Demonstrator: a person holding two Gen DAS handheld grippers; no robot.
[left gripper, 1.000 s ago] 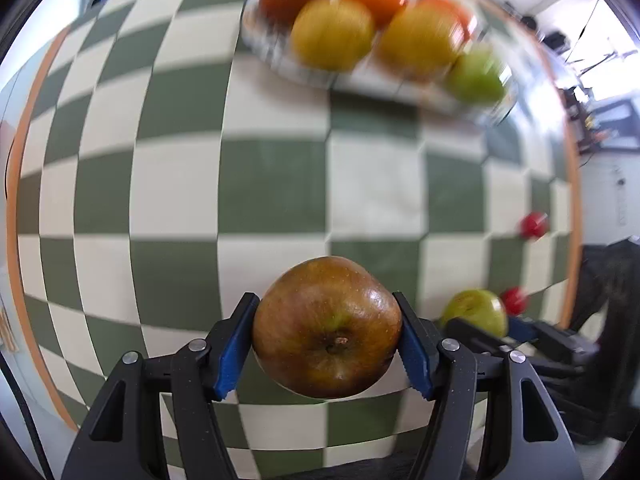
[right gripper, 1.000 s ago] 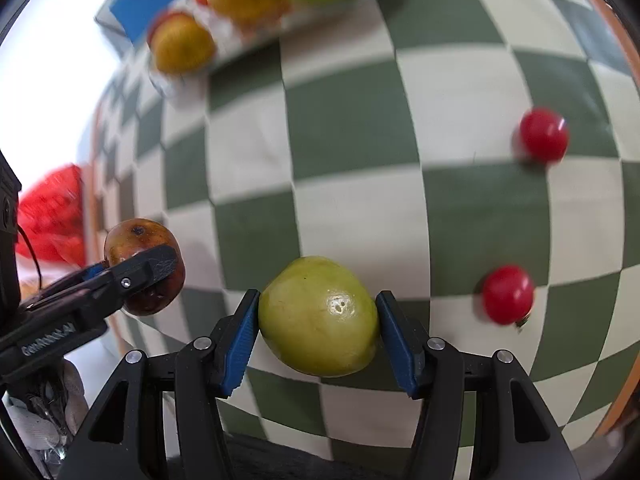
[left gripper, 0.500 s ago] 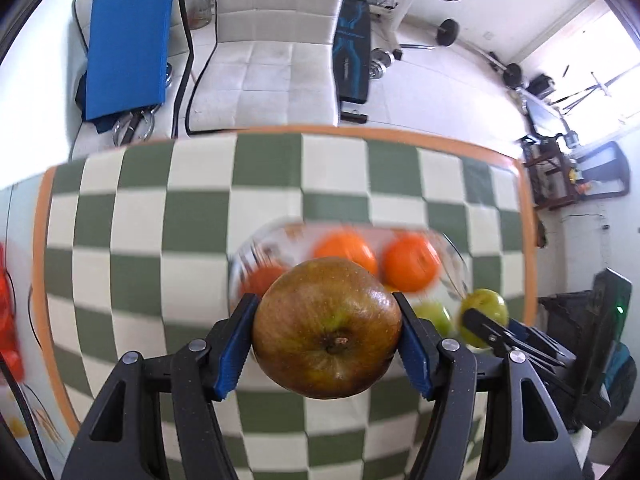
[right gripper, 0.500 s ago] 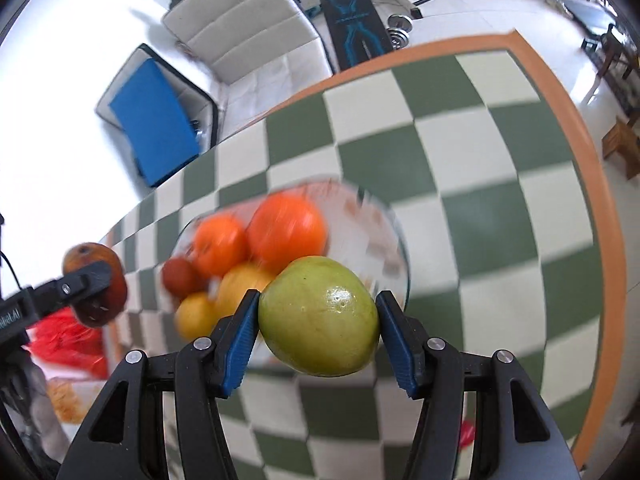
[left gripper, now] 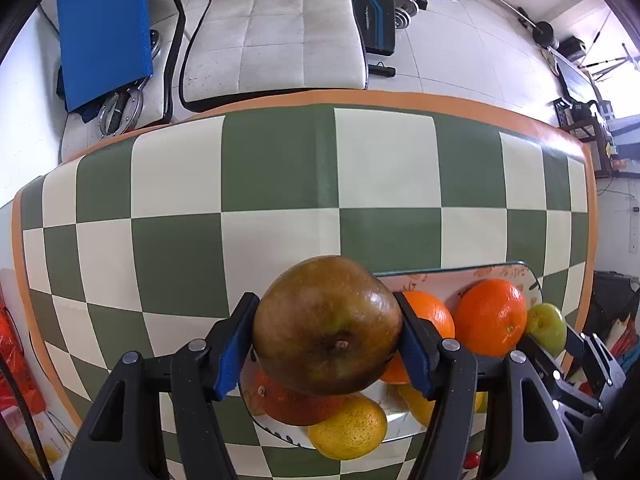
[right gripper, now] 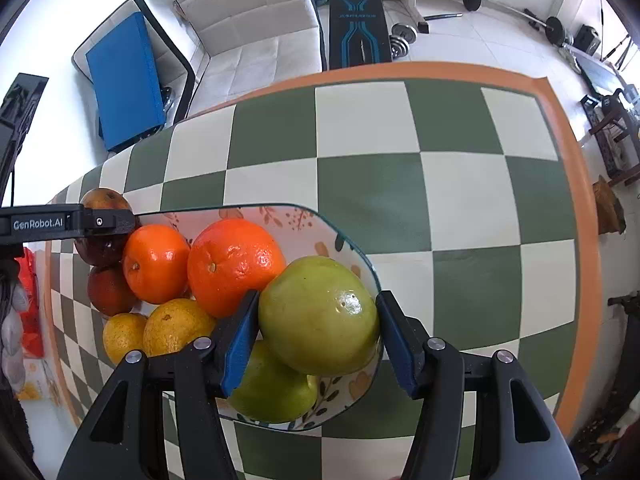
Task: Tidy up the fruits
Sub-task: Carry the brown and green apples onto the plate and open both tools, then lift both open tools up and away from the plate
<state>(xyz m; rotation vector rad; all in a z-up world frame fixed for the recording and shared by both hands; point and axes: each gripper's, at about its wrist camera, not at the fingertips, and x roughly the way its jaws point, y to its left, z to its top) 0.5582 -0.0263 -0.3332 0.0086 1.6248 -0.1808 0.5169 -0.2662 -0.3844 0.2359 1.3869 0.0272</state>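
- Left gripper (left gripper: 327, 336) pinching a brown apple (left gripper: 327, 326) above the plate (right gripper: 352, 248).
- Right gripper (right gripper: 318, 328) clamped on a green apple (right gripper: 319, 320) over the oranges (right gripper: 236, 266).

White lettering "GenRobot.AI" runs along the left tool (right gripper: 106, 222) arm; nothing else is legible.

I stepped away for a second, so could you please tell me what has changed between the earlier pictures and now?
Both grippers moved from low over the table up and across to the patterned glass fruit plate. The left gripper now holds the brown round apple at the plate's left end, the right gripper the green apple over its right end. Both grips stayed shut; the oranges stayed on the plate.
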